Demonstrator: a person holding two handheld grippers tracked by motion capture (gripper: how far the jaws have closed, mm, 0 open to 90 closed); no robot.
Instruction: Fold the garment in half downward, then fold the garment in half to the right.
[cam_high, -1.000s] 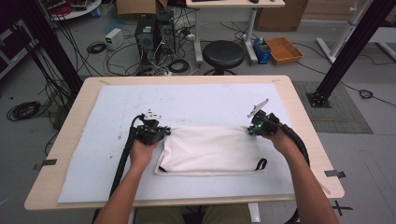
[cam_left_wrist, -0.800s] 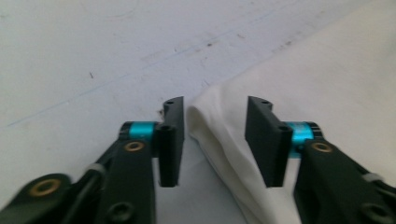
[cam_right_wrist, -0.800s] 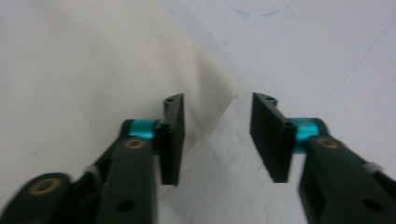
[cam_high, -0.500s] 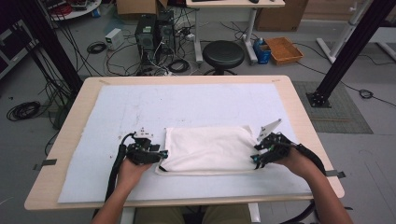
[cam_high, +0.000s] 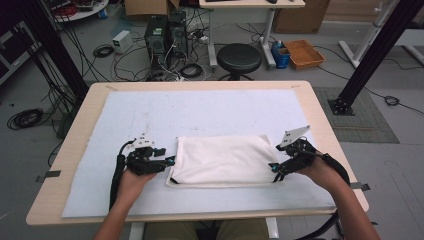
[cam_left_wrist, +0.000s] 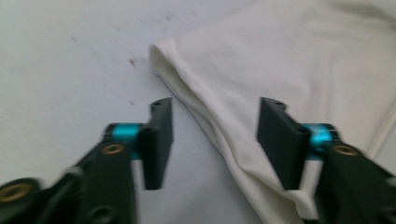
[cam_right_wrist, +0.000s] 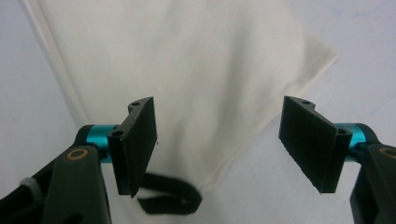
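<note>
Black fingers (cam_left_wrist: 159, 140) of the left gripper (cam_left_wrist: 215, 140) stand apart, with the folded edge of the cream cloth bag (cam_left_wrist: 289, 60) running between them, unpinched. The right gripper (cam_right_wrist: 224, 140) likewise holds its fingers (cam_right_wrist: 310, 140) wide apart over the bag's near right corner, where a black strap (cam_right_wrist: 168, 200) loops out beneath one finger. From above, the left gripper (cam_high: 167, 161) sits just beside the bag's left edge and the right gripper (cam_high: 274, 170) at its near right corner. The bag (cam_high: 220, 160) lies flat near the middle of the pale mat (cam_high: 200, 110) covering the wooden table (cam_high: 320, 115), slightly toward the near side.
</note>
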